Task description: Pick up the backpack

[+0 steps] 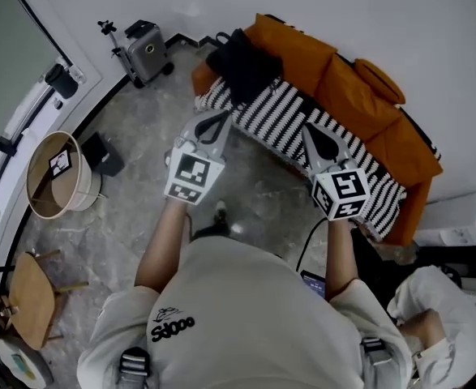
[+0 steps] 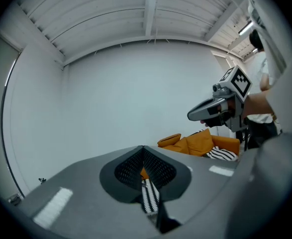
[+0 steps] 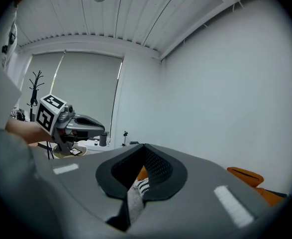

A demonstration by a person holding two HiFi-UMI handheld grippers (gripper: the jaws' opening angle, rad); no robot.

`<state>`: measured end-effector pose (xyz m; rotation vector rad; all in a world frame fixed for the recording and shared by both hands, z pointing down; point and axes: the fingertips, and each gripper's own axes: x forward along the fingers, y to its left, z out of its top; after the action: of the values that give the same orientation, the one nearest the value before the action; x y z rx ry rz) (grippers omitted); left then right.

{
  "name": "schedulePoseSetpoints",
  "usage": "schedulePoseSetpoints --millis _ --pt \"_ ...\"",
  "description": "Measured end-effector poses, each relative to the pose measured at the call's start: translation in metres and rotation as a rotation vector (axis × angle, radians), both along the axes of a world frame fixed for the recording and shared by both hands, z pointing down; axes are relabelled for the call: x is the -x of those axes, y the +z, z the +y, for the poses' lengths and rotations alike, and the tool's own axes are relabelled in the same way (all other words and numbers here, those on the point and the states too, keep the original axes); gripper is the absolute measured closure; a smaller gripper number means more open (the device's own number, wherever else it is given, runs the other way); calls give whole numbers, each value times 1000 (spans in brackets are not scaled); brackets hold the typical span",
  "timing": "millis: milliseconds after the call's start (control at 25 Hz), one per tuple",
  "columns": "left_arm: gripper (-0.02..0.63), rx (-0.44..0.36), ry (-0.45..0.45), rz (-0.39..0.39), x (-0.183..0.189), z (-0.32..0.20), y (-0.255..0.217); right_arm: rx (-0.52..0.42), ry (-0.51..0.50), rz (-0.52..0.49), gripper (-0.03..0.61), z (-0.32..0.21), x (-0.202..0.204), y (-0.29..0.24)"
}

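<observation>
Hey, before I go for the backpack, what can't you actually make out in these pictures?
- Backpack: head view only, a dark shape; straps and handle too dark and small to tell.
- Left gripper view: the left gripper itself covers most of the sofa; no backpack shows.
- Right gripper view: the right gripper covers the sofa too, bar one orange cushion.

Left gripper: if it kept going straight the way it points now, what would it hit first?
Probably the striped blanket on the orange sofa, beside the black backpack. Height is unclear; the left gripper may instead pass over to the white wall.
</observation>
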<state>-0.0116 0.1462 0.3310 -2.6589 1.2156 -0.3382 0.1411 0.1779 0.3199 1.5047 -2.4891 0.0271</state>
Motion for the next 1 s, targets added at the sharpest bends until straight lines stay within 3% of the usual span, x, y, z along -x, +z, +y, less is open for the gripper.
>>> schedulePoseSetpoints --millis 520,1000 --pt "603 48 13 11 42 -134 15 44 26 14 575 -134 42 12" --pt "603 105 6 29 56 -224 42 75 72 8 575 -219 45 21"
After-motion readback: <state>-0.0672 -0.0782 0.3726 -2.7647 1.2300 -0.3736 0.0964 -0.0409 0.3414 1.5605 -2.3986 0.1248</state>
